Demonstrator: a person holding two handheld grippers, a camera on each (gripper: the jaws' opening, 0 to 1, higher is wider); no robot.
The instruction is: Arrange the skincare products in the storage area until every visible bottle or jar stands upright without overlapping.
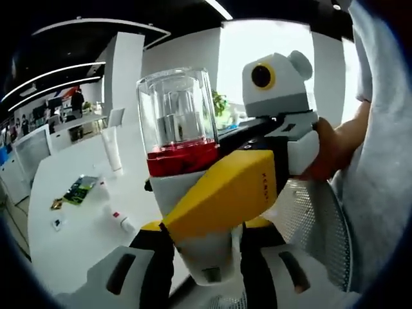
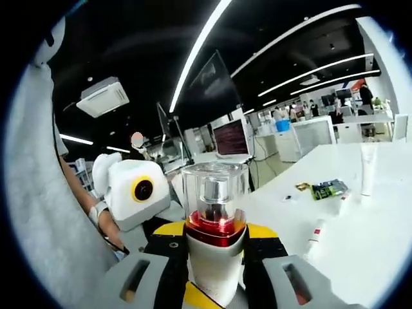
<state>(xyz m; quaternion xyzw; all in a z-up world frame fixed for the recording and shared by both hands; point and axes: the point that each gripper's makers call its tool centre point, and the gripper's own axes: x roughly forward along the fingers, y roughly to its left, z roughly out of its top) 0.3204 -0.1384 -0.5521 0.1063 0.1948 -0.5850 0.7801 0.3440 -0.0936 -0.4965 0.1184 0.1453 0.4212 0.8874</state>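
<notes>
A skincare bottle [image 1: 177, 138] with a clear cap, a red band and a white body is held up in the air, tilted. My left gripper [image 1: 206, 254] is shut on its white lower body from below. The right gripper's yellow finger [image 1: 222, 193] lies across the bottle from the right. In the right gripper view the same bottle [image 2: 214, 206] stands between my right gripper's [image 2: 215, 261] jaws, which are shut on it. The left gripper's yellow fingers [image 2: 168, 229] show at either side behind it. A white tube [image 1: 112, 148] [image 2: 367, 168] stands upright on the white table [image 1: 77, 238]. A smaller tube [image 1: 120, 219] [image 2: 317, 233] lies flat.
A green packet [image 1: 80, 190] [image 2: 328, 188] and small scraps lie on the table [image 2: 380, 244]. A mesh chair back [image 1: 318, 225] is at the lower right. A person's hand [image 1: 328, 151] and grey sleeve [image 1: 386, 161] hold the right gripper. Desks and monitors [image 2: 230, 138] stand behind.
</notes>
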